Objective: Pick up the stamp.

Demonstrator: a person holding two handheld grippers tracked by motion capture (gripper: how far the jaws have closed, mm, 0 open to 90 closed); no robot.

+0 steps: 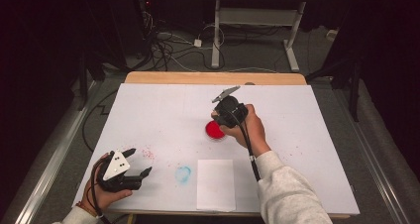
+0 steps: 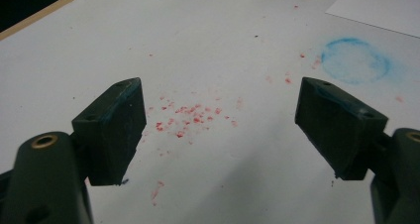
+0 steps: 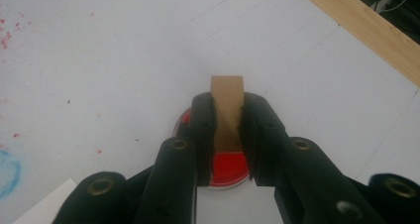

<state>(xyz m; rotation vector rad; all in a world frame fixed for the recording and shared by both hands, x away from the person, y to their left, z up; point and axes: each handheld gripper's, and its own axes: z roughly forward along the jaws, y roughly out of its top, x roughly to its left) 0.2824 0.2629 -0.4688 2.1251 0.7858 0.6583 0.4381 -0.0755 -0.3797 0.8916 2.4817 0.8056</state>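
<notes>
A white sheet [image 1: 163, 115] covers most of the wooden table [image 1: 198, 78], from edge to edge. At about 6 o'clock on it lies a smaller blank paper [image 1: 216, 184], with a faint blue ring stain [image 1: 183, 174] just beside it at 9 o'clock. Red specks [image 2: 190, 116] are scattered toward 8 o'clock on the sheet.

The left gripper [image 1: 137, 163] rests near the sheet's 7 o'clock corner, its jaws spread wide and empty above the red specks, the blue ring off to their 2 o'clock in the left gripper view.

The right gripper [image 3: 228, 130] sits near the centre, jaws nearly closed and clamped on a small wooden block [image 3: 228, 97] standing upright between them. Directly beneath is a round red ink pad [image 1: 214, 130]; whether the block's lower end touches the red surface is hard to tell, as the jaws hide it.
</notes>
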